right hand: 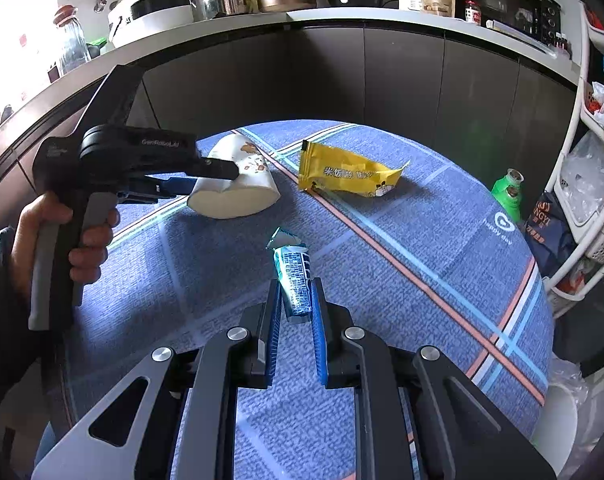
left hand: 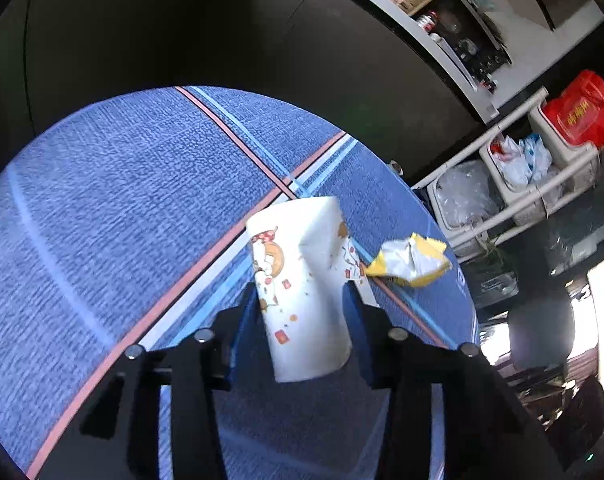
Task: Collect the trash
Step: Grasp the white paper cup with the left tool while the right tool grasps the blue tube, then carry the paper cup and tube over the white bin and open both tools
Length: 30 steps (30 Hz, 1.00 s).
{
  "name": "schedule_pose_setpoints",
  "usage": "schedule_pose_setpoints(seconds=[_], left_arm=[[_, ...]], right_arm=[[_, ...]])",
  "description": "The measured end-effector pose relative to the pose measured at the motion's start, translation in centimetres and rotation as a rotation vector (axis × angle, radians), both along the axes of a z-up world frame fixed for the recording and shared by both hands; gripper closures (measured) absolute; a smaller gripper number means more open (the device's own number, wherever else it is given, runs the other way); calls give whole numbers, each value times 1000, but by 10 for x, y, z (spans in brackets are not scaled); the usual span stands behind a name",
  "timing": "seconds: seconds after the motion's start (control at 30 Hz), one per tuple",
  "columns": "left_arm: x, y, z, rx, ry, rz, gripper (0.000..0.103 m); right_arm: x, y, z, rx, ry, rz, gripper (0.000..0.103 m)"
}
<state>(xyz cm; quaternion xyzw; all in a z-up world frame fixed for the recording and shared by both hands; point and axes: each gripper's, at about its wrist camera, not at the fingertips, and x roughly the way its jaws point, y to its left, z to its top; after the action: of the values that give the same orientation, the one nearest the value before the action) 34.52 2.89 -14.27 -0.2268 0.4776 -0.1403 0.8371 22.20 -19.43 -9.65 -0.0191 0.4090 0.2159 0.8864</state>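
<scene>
My left gripper (left hand: 303, 300) clamping crushed cup (left hand: 302, 280), cup lying on table (left hand: 102, 200). My right gripper (right hand: 298, 300) squeezing blue wrapper (right hand: 296, 280) between fingers, wrapper resting on table. Yellow wrapper (right hand: 347, 178) lying beyond, apart from both grippers.

Left gripper (right hand: 222, 178) is reaching out flat over the table with its blue-padded fingers (left hand: 244, 320) squeezed onto the sides of a crushed paper cup (left hand: 302, 288). The person's left hand (right hand: 62, 236) is wrapped around the pistol grip. Right gripper (right hand: 298, 300) points forward and down, jaws pinched close on a small blue-white wrapper (right hand: 296, 280).
</scene>
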Motion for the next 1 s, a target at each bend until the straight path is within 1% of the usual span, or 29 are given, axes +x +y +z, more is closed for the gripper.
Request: schedule_pose_setpoints(seconds=[0.07,0.2,0.3,0.43,0.5,0.6,0.83,1.0], left_arm=[[-10,3,4,17,-12,-11,67],[-43,6,15,54,-36,-46,68],[-69,9,19,57,-38,-75,68],[-100,2,24,122,-61,-119,70],[-111,-2,26,139,-68,-135,71],[-121,-5,30,166,-92,-132,72],[-143,-12,48,158,-123,-147,74],[-168,-31,69,152,-156,-205,74]], right_arm=[[-4,-1,0,-3,1,1,89],[-14,-6,1,3,7,-4,89],[-24,-9,0,7,14,-8,90],[-41,-14,2,7,9,-10,90],[-52,-18,5,17,4,-16,90],[-67,-27,9,45,-2,-38,90],[-94,-51,18,100,-13,-95,90],[-113,-74,26,146,-44,-151,90]])
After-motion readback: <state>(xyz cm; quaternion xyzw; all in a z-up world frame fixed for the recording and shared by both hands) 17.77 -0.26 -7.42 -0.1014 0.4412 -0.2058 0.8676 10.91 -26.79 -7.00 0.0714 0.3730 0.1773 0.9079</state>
